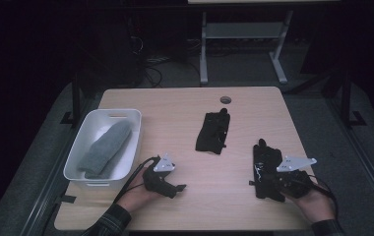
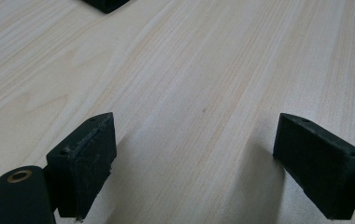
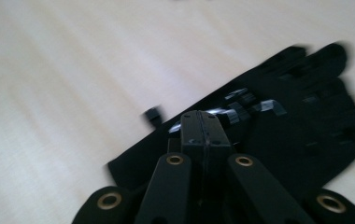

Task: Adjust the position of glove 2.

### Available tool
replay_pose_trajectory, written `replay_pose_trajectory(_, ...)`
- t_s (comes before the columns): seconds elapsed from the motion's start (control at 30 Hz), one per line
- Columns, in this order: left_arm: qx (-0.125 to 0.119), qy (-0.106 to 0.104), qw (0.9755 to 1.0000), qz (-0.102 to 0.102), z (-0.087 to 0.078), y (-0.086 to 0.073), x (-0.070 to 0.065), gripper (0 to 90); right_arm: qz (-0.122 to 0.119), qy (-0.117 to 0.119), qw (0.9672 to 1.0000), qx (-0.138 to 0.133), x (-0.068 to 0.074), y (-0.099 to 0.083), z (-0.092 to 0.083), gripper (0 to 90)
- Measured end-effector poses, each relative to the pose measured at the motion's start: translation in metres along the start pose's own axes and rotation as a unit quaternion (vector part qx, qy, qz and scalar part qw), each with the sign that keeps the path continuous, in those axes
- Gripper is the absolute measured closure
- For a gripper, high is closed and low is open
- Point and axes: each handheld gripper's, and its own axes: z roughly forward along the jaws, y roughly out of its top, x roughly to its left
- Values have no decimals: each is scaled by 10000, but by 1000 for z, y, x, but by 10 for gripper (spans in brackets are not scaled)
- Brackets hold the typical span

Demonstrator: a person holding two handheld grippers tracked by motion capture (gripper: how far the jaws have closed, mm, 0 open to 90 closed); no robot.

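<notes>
The right tool (image 3: 205, 122) was squeezed shut on the black glove (image 3: 301, 112) lying on the tabletop (image 1: 185, 98). The left tool (image 2: 194, 163) sat wide open, holding nothing. A thin pinch might let the glove slip free.

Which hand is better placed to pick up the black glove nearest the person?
Right. The right gripper sits shut over that black glove, while the left gripper rests open on bare table, well away.
</notes>
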Motion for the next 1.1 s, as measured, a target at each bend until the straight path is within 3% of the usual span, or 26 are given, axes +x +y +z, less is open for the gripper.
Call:
replay_pose_trajectory(0.27,-2,4,10000,-2,0,0,0,125,158,-305,9994,-31,-29,10,15,900)
replay_pose_trajectory(0.47,25,4,10000,30,0,0,0,124,219,-349,9991,93,-39,8,27,897)
replay_pose_trajectory(0.63,4,4,10000,4,0,0,0,124,302,-255,9990,225,-44,4,39,900)
replay_pose_trajectory(0.83,24,7,10000,23,0,0,0,124,327,49,9993,196,-32,5,40,900)
replay_pose_trajectory(1.1,9,17,10000,15,1,1,0,124,21,394,9990,204,-5,17,50,900)
